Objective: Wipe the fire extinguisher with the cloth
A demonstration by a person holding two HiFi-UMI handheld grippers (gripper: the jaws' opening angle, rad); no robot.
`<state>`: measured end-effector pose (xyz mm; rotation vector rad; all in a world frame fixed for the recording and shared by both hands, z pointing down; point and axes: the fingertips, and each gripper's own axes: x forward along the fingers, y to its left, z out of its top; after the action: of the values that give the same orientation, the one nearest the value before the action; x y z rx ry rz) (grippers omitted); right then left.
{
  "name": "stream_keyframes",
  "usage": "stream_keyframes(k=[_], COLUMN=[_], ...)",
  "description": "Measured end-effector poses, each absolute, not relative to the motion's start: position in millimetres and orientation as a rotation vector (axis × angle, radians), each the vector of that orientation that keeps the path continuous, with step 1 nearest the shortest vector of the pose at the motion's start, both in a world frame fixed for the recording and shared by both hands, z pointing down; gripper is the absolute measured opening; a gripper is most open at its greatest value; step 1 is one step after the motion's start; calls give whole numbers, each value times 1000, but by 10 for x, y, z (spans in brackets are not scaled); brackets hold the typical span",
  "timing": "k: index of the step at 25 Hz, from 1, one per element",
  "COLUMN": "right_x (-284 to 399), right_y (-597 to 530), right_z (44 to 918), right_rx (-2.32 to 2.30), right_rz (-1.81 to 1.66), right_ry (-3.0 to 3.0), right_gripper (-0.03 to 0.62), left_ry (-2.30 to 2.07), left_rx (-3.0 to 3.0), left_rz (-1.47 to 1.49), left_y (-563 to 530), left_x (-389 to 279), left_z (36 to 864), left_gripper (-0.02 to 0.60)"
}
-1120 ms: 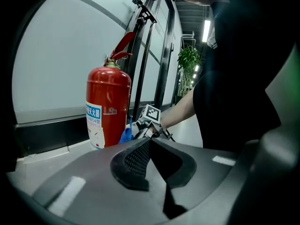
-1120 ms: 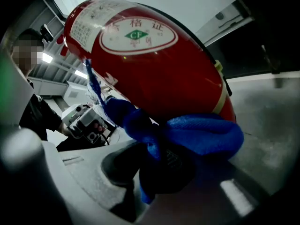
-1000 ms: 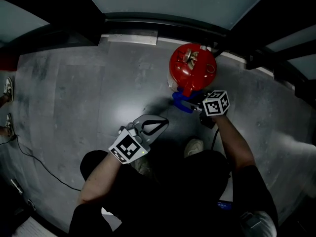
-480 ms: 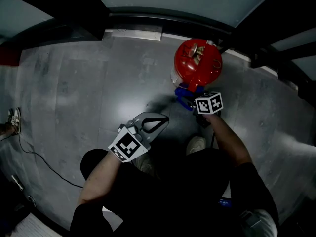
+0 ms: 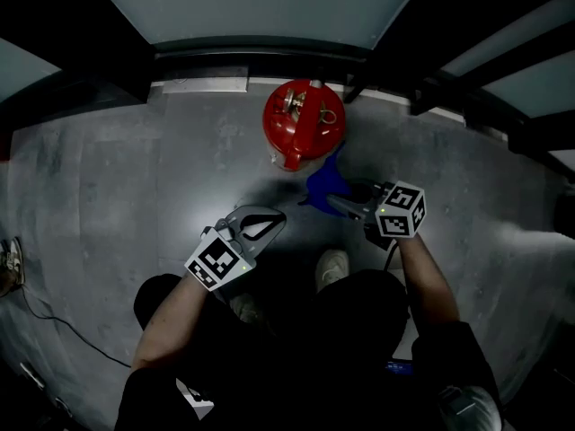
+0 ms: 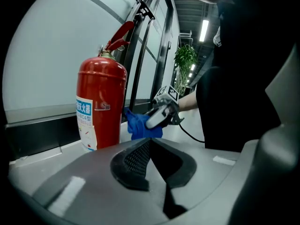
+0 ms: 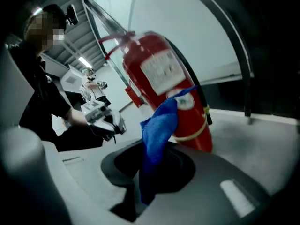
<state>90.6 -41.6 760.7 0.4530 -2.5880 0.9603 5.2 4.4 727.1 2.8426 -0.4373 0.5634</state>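
Fire extinguisher — blue cloth just beside, clenched in right tongs — left tongs together, empty.

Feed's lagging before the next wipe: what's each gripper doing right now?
Left gripper: closed, empty.
Right gripper: closed on the cloth.

Grey concrete floor across mid frame, glare patch left of centre. Pale glass panel along top, dark frame to its right. Thin cable lower left; shoe at left edge. White sneaker lower centre. Left gripper view: green plant upper right of centre, ceiling light strip above it.
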Motion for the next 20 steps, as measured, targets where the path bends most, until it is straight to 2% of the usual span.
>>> stream_keyframes(k=[5, 9, 12, 20], right_x=[1048, 1093, 1166, 1260], right_y=[-562, -764, -1044, -1541], right_z=[6317, 5679, 5595, 6046], right_rx=[440, 489, 620, 1089], right_rz=[848, 781, 821, 1046], right_ry=[-2924, -3112, -3164, -3079], right_gripper=[63, 63, 63, 63], left_ry=[-333, -330, -339, -371], left_rx=[2872, 2866, 2865, 2886], left_rz=[619, 612, 608, 640], left_y=[67, -7, -6, 52], left_x=[193, 273, 306, 221], left_z=[7360, 7367, 7362, 7306], left_gripper=[8, 7, 6, 8])
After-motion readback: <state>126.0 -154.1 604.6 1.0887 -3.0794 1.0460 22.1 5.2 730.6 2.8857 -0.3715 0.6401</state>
